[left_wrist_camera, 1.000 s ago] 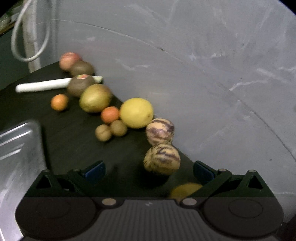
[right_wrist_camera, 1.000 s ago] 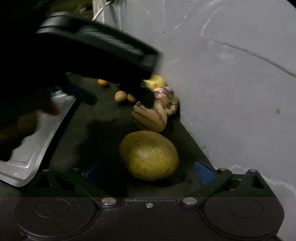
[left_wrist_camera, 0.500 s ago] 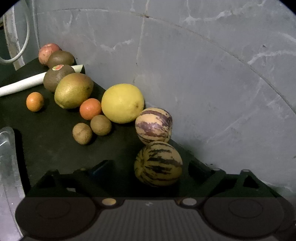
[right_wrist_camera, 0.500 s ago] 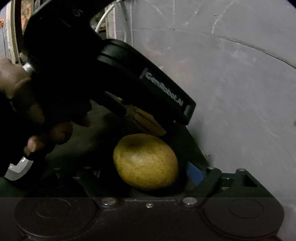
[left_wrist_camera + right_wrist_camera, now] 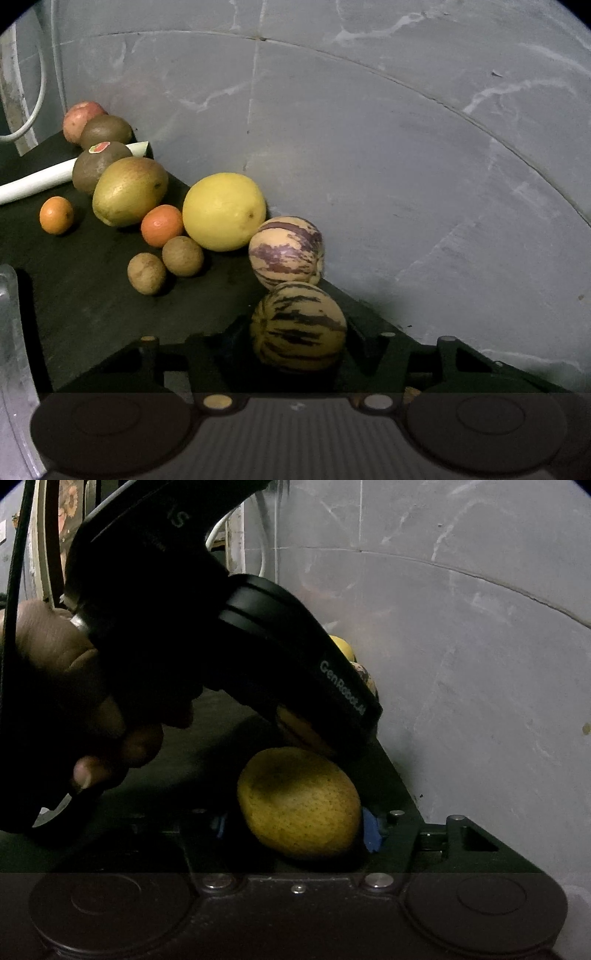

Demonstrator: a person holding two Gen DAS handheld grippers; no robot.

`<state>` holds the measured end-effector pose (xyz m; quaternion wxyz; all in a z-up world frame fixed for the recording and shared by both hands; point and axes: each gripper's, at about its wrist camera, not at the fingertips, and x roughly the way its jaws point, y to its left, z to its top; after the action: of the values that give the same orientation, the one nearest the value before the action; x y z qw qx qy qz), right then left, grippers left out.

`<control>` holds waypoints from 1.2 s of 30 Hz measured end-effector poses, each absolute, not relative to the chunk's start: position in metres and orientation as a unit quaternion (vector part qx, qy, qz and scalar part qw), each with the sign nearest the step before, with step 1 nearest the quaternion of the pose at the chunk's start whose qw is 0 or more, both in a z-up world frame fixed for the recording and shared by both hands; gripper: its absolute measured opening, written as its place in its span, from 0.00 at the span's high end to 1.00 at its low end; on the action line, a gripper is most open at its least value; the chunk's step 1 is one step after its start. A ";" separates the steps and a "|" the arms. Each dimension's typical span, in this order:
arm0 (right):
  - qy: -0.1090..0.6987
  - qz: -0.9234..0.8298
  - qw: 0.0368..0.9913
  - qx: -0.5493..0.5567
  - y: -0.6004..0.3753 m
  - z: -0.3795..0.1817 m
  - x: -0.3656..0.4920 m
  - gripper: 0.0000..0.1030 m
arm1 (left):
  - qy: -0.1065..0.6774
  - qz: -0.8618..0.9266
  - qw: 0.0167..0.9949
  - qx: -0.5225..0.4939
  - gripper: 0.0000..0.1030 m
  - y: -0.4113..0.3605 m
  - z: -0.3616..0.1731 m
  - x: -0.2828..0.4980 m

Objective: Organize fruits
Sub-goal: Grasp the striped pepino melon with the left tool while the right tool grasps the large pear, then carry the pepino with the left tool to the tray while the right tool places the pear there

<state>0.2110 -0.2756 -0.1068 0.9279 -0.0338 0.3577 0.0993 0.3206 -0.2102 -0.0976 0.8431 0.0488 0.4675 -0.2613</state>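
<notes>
In the left wrist view a row of fruit lies on a dark table along a grey wall. My left gripper is shut on a dark-striped melon. Just beyond it sit a purple-striped melon, a yellow lemon, an orange, two small brown fruits and a green-yellow mango. In the right wrist view my right gripper is shut on a yellow-green speckled fruit resting on the table. The left gripper's body fills the left of that view.
A white tube lies at the far left, with dark kiwis, a small orange and a reddish fruit near it. A metal tray edge shows at the left. The wall is close on the right.
My left gripper has moved forward and closed on the dark-striped melon. My right gripper has closed on the yellow-green fruit. The left gripper's body now blocks more of the right view.
</notes>
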 end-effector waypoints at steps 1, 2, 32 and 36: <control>0.357 0.099 0.928 -0.034 -0.275 -0.106 0.210 0.37 | 0.468 -0.261 0.843 0.047 0.43 -0.210 -0.097 0.320; 0.357 0.099 0.928 -0.032 -0.274 -0.106 0.209 0.37 | 0.468 -0.261 0.843 0.045 0.43 -0.210 -0.097 0.320; 0.313 0.251 0.916 -0.023 -0.179 -0.067 0.295 0.37 | 0.402 -0.012 0.904 -0.147 0.44 0.019 -0.048 0.326; 0.308 0.277 0.909 -0.034 -0.146 -0.068 0.326 0.37 | 0.395 0.031 0.904 -0.159 0.44 0.057 -0.052 0.337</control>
<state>0.3260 -0.1457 -0.0680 0.9095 -0.0345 0.3079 0.2772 0.3371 0.0573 -0.0523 0.9043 -0.1592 0.3949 0.0313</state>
